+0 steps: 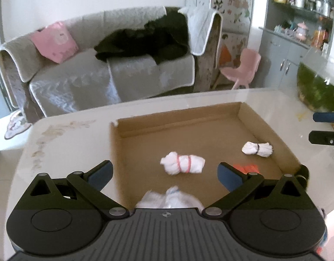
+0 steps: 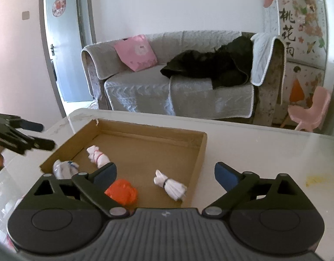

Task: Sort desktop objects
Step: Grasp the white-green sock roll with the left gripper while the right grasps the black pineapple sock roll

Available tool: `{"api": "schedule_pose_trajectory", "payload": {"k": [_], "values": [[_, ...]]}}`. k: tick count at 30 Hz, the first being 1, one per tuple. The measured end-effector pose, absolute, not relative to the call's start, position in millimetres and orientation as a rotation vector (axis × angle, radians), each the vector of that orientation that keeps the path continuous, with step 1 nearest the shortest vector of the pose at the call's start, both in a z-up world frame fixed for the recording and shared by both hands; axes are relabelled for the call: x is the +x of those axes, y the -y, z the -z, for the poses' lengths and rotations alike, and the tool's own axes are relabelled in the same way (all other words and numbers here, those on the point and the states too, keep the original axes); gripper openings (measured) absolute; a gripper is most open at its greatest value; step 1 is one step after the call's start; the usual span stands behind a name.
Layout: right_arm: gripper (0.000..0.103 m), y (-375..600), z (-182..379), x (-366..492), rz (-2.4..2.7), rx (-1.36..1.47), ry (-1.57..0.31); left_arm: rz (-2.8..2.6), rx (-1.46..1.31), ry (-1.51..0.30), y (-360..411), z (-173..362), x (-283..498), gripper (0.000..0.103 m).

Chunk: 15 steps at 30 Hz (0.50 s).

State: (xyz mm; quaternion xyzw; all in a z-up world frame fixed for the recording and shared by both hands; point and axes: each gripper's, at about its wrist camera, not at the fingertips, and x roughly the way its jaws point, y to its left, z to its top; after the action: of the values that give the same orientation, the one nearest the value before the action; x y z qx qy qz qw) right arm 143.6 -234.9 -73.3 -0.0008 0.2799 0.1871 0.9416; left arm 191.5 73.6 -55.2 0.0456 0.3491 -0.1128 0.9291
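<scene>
A shallow cardboard tray (image 1: 249,117) (image 2: 199,152) lies on the white table. In it are a white bundle with pink bands (image 1: 182,162) (image 2: 97,155), a white bundle with a black band (image 1: 257,149) (image 2: 170,184), an orange bag (image 1: 249,168) (image 2: 122,192) and a white-blue bag (image 1: 171,199) (image 2: 63,169). My left gripper (image 1: 165,173) is open and empty above the tray's near side. My right gripper (image 2: 165,173) is open and empty above the tray's near right corner. Each gripper shows in the other's view: the right one (image 1: 325,128), the left one (image 2: 42,136).
The white table (image 1: 64,143) (image 2: 264,152) has worn marks at its left and a yellow smear (image 2: 314,180) at the right. A fish tank (image 1: 317,89) stands at the far right. A sofa, a pink chair and cabinets are behind the table.
</scene>
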Motion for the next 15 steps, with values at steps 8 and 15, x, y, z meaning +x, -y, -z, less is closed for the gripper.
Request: {"api": "schedule_pose_trajectory", "payload": {"k": [8, 15], "values": [[0.1, 253, 91, 124, -0.388, -0.022, -0.602, 0.234, 0.121, -0.746, -104, 68, 127, 0.103], [0.101, 258, 114, 132, -0.4, -0.012, -0.653, 0.207, -0.002, -0.81, -115, 96, 117, 0.103]]}}
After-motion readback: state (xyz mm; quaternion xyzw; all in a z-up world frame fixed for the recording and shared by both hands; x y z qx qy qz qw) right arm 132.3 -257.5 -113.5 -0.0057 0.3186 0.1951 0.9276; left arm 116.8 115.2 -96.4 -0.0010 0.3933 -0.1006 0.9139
